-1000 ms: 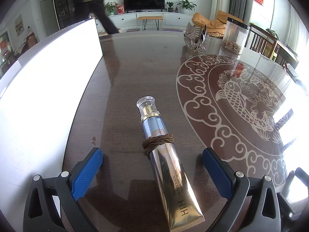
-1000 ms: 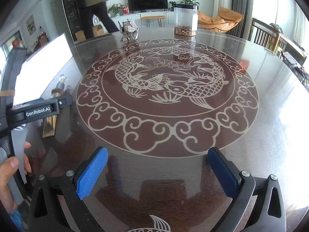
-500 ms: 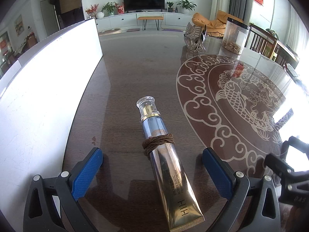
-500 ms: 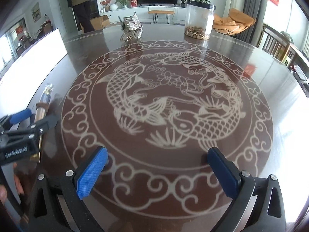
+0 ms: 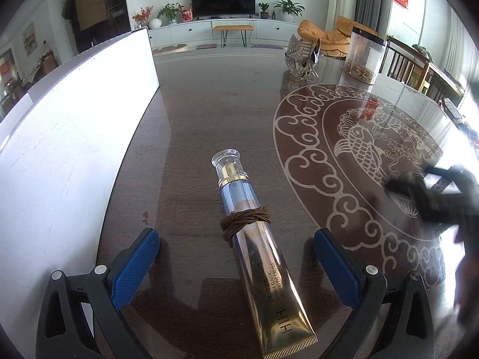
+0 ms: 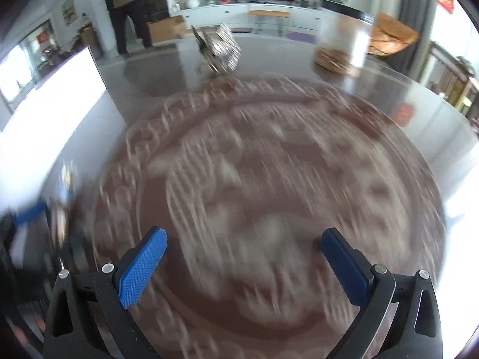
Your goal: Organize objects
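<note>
A gold and silver cream tube (image 5: 260, 254) with a clear cap lies flat on the dark table, cap pointing away. A brown cord ring (image 5: 244, 220) is wound around its middle. My left gripper (image 5: 236, 257) is open, its blue pads either side of the tube and apart from it. My right gripper (image 6: 244, 261) is open over the carp pattern with nothing between its pads; its view is blurred by motion. The tube (image 6: 60, 206) shows as a smear at the far left of the right wrist view. The right gripper's dark body (image 5: 434, 194) appears blurred at the right of the left wrist view.
A white board (image 5: 66, 137) lies along the table's left side. A metal ornament (image 5: 302, 59) and a clear jar (image 5: 363, 56) with brown contents stand at the far edge. A person (image 6: 125, 9) stands in the room beyond the table.
My right gripper has swung forward and left over the carp pattern, blurring its view, and shows larger in the left wrist view. The left gripper and the tube have not moved.
</note>
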